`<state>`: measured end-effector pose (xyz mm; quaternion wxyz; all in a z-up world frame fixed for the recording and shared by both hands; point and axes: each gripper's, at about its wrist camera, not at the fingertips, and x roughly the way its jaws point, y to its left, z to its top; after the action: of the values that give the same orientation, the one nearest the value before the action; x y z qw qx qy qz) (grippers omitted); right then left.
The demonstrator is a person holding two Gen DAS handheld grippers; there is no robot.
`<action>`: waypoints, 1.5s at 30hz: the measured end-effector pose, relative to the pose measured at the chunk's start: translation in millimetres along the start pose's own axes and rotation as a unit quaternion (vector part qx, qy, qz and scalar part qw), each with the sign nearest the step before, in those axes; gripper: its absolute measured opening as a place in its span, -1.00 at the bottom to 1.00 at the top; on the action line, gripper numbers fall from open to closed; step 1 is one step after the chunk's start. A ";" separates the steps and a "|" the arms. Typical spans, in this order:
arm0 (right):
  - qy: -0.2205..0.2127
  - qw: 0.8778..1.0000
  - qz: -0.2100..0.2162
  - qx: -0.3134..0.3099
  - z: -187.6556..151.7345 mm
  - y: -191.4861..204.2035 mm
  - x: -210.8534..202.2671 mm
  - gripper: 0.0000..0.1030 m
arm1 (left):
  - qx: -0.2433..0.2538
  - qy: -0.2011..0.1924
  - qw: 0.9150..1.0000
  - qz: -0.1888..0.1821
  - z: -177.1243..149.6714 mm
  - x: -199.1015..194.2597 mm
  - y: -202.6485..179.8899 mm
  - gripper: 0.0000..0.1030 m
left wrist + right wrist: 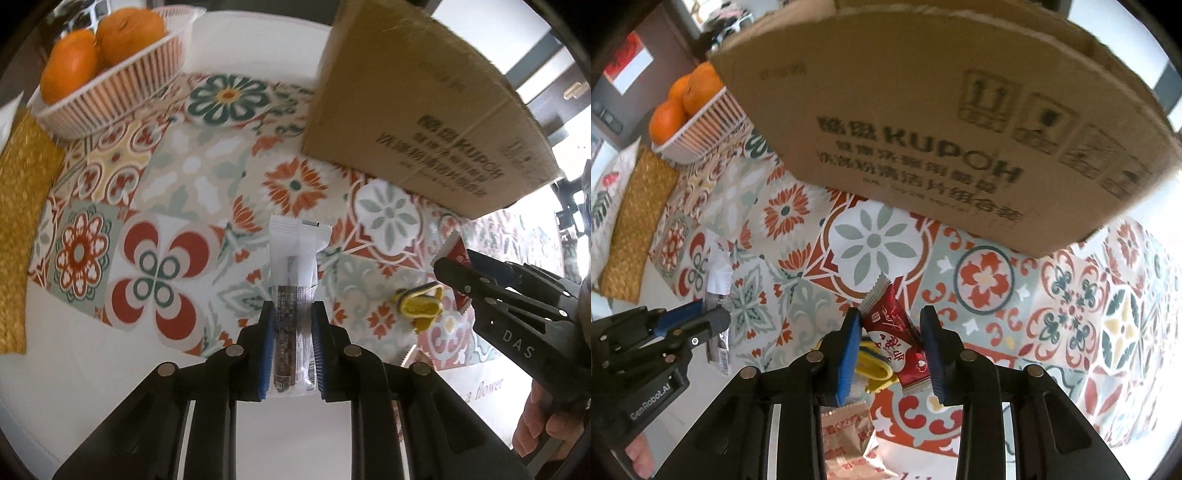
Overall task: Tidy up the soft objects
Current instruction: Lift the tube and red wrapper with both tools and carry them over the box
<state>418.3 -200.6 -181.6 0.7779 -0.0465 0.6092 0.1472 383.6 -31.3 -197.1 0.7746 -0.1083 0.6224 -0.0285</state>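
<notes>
My left gripper (293, 325) is shut on a white and clear snack packet (295, 280) with a dark bar inside, held above the patterned tablecloth (207, 173). My right gripper (890, 325) is shut on a red snack packet (895, 332), held tilted above the cloth. The right gripper also shows at the right of the left wrist view (454, 273), and the left gripper shows at the left of the right wrist view (705, 321). A cardboard box (942, 122) stands ahead of both grippers. A yellow soft object (421, 304) lies on the cloth under the right gripper.
A ribbed basket (122, 85) with oranges (129, 31) stands at the far left. A woven yellow mat (18, 229) lies at the left table edge. A pale orange packet (849, 439) lies below the right gripper.
</notes>
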 end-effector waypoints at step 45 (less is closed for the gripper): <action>-0.247 0.963 0.008 0.109 -4.2 12.8 -192.3 -0.34 | 0.168 -0.205 0.961 -0.078 20.9 -179.0 -69.1 -0.62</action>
<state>369.4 -222.6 3.5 0.9032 0.0812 0.4110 0.0936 370.1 -63.8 -7.3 0.8882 -0.0282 0.4257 -0.1705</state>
